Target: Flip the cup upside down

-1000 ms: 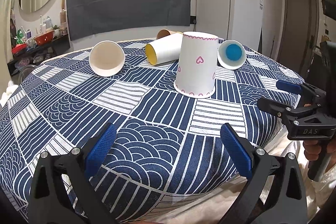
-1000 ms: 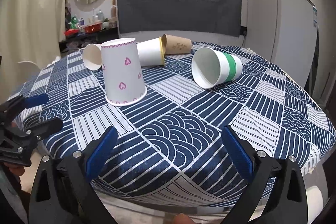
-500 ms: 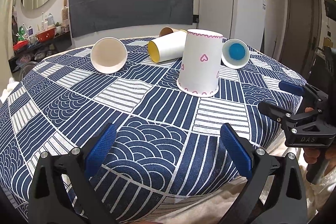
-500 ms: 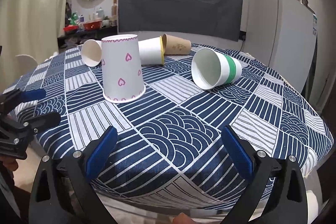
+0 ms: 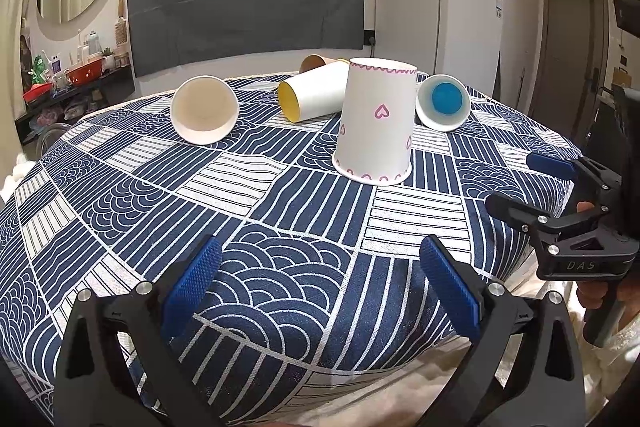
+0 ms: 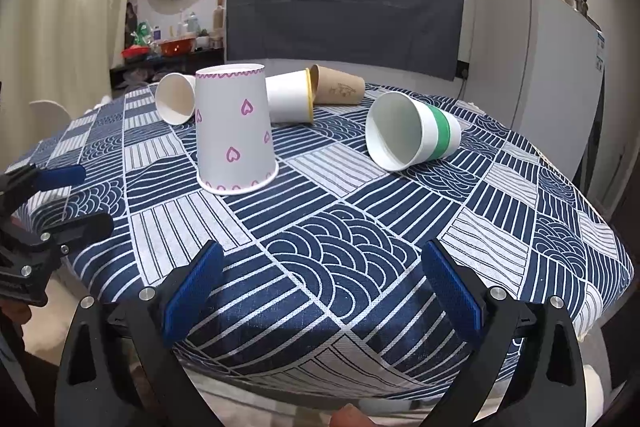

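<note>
A white paper cup with pink hearts [image 5: 376, 123] stands upside down on the blue patterned tablecloth [image 5: 248, 227]; it also shows in the right wrist view [image 6: 234, 131]. My left gripper [image 5: 320, 287] is open and empty near the table's front edge, well short of the cup. My right gripper [image 6: 320, 287] is open and empty at the table's near edge. The right gripper also shows at the right of the left wrist view [image 5: 520, 187], and the left gripper at the left of the right wrist view [image 6: 72, 199].
Several cups lie on their sides behind the heart cup: a plain white one [image 5: 204, 115], a yellow-lined one [image 5: 312, 97], a brown one [image 6: 338, 90], and a green-banded one with a blue inside [image 6: 412, 131]. A fridge [image 5: 440, 27] stands behind the table.
Both grippers have shifted slightly, still open and empty; the heart cup stands as before.
</note>
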Available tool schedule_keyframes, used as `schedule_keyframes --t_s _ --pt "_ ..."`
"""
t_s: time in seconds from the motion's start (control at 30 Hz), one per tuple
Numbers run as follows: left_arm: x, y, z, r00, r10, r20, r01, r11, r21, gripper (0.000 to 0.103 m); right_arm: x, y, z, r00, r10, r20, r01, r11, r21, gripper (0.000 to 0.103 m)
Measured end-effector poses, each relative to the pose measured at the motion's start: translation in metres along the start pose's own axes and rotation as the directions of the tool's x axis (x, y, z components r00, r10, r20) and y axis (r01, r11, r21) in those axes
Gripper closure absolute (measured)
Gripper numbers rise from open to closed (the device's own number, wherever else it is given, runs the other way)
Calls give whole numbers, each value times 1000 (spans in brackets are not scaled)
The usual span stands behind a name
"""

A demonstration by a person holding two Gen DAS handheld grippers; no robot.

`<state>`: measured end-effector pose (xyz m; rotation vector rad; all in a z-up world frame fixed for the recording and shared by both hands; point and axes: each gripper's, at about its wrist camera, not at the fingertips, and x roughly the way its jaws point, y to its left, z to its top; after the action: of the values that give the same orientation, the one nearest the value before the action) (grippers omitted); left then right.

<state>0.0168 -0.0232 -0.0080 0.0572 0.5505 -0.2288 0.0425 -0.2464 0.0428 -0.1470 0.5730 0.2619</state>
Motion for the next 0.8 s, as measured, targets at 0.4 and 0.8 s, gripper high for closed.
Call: schedule_keyframes --t_s 0.4,0.8 --pt "1 2 1 1000 -11 1 11 1000 -8 6 3 1 -2 1000 -6 -1 6 1000 -7 8" --pt "0 2 0 1000 -14 3 14 1000 -8 6 0 -1 -1 1000 -15 9 15 1000 -2 8"
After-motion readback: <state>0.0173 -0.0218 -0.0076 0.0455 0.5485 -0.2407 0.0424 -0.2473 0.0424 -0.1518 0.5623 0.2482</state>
